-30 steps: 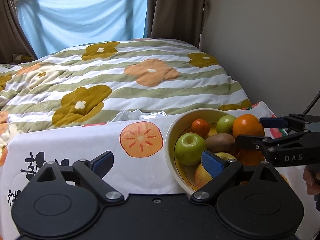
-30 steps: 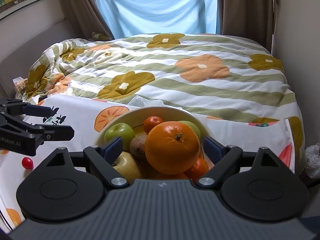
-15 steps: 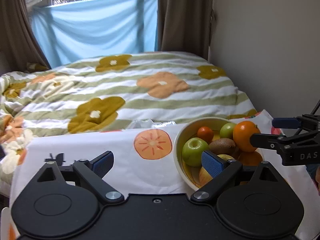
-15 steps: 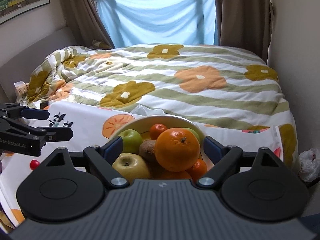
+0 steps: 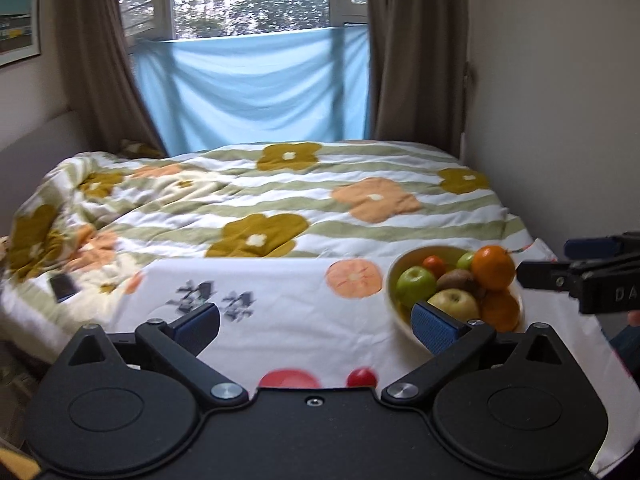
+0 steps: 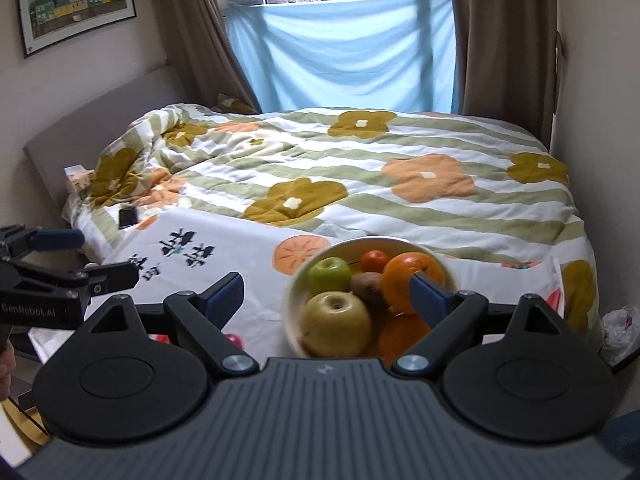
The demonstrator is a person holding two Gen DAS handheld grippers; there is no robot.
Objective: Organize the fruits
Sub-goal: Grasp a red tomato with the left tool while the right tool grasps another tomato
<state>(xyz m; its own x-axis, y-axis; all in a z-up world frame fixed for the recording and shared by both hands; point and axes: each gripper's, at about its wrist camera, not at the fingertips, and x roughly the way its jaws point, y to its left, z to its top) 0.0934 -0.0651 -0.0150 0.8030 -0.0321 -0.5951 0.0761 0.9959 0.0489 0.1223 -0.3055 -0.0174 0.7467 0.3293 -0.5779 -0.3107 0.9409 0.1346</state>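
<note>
A cream bowl stands on a white printed cloth on the bed. It holds a green apple, a yellow apple, a kiwi, a large orange on top, and smaller oranges. My left gripper is open and empty, above the cloth to the left of the bowl. My right gripper is open and empty, raised near the bowl. A small red fruit lies on the cloth near the front edge.
A floral duvet covers the bed behind the cloth. A dark phone lies on the duvet at left. A wall runs along the right. A white plastic bag sits at the bed's right corner.
Both grippers have pulled back and up from the bowl, so it looks smaller and farther. The large orange stays on top of the fruit. Both grippers stay open.
</note>
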